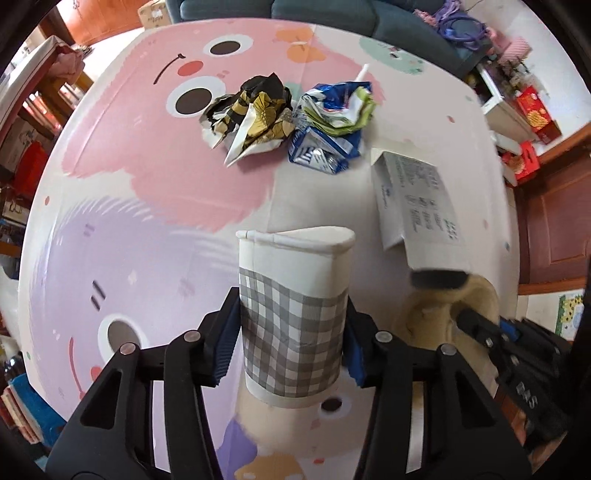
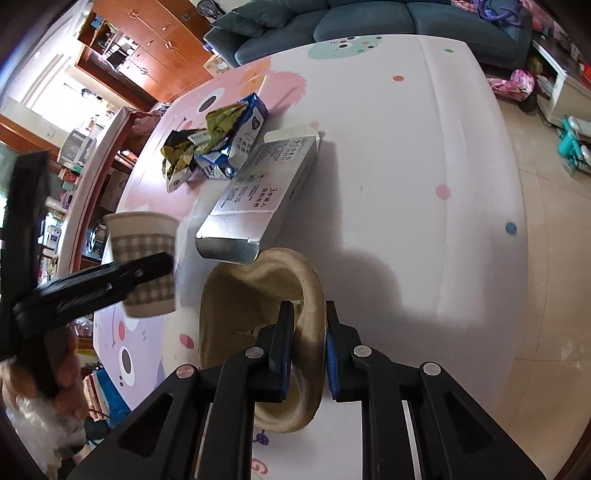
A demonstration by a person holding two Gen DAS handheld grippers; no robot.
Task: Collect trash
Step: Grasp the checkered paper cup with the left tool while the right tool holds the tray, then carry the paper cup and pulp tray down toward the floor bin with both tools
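My left gripper [image 1: 291, 332] is shut on a paper cup [image 1: 295, 310] with a grey check band, squashed flat at the rim and held above the mat; the same paper cup [image 2: 146, 258] shows at the left of the right wrist view. My right gripper [image 2: 309, 350] is shut on the rim of a tan pulp tray [image 2: 251, 306], whose other side [image 1: 443, 317] appears at the right of the left wrist view. A silver carton [image 2: 266, 184] lies just beyond the tray. Crumpled black-and-gold wrapper [image 1: 251, 110] and crushed blue drink carton [image 1: 328, 122] lie farther off.
A cartoon-printed play mat [image 1: 155, 192] covers the floor. A blue-grey sofa [image 2: 369, 26] stands beyond it. Wooden cabinets [image 2: 147, 44] are at the far left, shelves and red boxes [image 1: 535, 114] at the right. A hand [image 2: 62, 373] holds the left gripper's handle.
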